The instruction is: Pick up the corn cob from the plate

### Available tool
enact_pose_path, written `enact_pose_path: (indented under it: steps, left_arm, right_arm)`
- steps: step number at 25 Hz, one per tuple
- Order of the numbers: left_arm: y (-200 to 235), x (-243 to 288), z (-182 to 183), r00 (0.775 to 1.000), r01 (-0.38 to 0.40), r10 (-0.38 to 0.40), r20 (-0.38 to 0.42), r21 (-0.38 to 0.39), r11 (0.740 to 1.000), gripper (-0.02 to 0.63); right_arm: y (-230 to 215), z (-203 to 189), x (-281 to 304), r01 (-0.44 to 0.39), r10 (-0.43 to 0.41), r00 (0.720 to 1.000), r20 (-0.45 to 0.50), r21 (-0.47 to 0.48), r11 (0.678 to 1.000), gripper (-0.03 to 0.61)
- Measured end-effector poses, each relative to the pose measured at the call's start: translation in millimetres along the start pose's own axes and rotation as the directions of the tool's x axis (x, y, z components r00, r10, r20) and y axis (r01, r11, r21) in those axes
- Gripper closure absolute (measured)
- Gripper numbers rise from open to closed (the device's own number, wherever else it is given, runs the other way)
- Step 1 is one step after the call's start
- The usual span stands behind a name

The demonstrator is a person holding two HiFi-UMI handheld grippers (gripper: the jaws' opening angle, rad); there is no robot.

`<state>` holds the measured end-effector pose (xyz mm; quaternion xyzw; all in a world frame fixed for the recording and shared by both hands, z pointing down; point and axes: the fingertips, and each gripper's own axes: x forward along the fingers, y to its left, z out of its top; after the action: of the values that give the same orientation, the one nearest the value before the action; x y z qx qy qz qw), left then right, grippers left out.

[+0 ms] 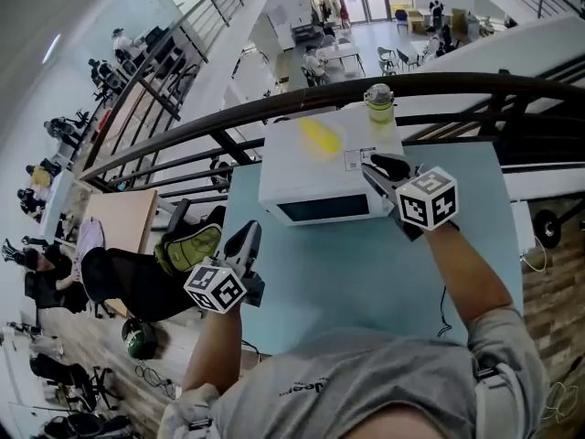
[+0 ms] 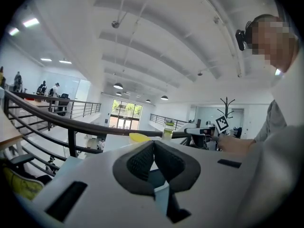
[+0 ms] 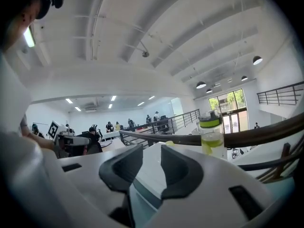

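Note:
A blurred yellow oblong thing, the corn cob [image 1: 320, 137], lies on top of a white microwave [image 1: 315, 195]; no plate shows under it. It is a yellow sliver [image 2: 138, 137] in the left gripper view. My right gripper [image 1: 377, 165] hovers at the microwave's right top corner, to the right of the cob, jaws open with nothing between them [image 3: 152, 163]. My left gripper [image 1: 243, 243] hangs low at the table's left edge, well short of the microwave. Its pads meet on nothing [image 2: 153, 148].
The microwave stands on a light blue table [image 1: 366, 273] against a dark balcony railing [image 1: 274, 110]. A clear bottle with a green lid [image 1: 378, 101] stands on the microwave's far right corner. A chair with a green bag [image 1: 187, 245] is left of the table.

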<state>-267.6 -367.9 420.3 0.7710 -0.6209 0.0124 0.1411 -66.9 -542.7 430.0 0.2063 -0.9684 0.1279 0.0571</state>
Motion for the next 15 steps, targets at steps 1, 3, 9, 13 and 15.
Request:
enact_pose_path:
  steps: [1, 3, 9, 13, 15]
  left_arm:
    - [7, 8, 5, 1.000, 0.013, -0.013, 0.007, 0.009, 1.000, 0.595]
    - [21, 25, 16, 0.998, 0.049, -0.049, 0.025, 0.023, 0.999, 0.595]
    - [72, 70, 18, 0.991, 0.133, -0.135, 0.020, 0.076, 0.988, 0.595]
    - [104, 102, 24, 0.986, 0.166, -0.168, 0.021, 0.088, 0.982, 0.595]
    - [110, 118, 21, 0.984, 0.178, -0.180, 0.013, 0.086, 0.980, 0.595]
  right_arm:
    - [-2, 3, 11, 0.007, -0.007, 1.000, -0.010, -0.014, 1.000, 0.462]
    - [-8, 9, 36, 0.026, -0.028, 0.999, -0.029, -0.039, 0.999, 0.448]
    - [-28, 1, 111, 0.101, -0.109, 0.985, -0.133, -0.066, 0.993, 0.393]
    - [-44, 5, 169, 0.128, -0.145, 0.970, -0.196, -0.098, 0.987, 0.333]
    - [-56, 0, 189, 0.133, -0.157, 0.956, -0.246, -0.108, 0.985, 0.306]
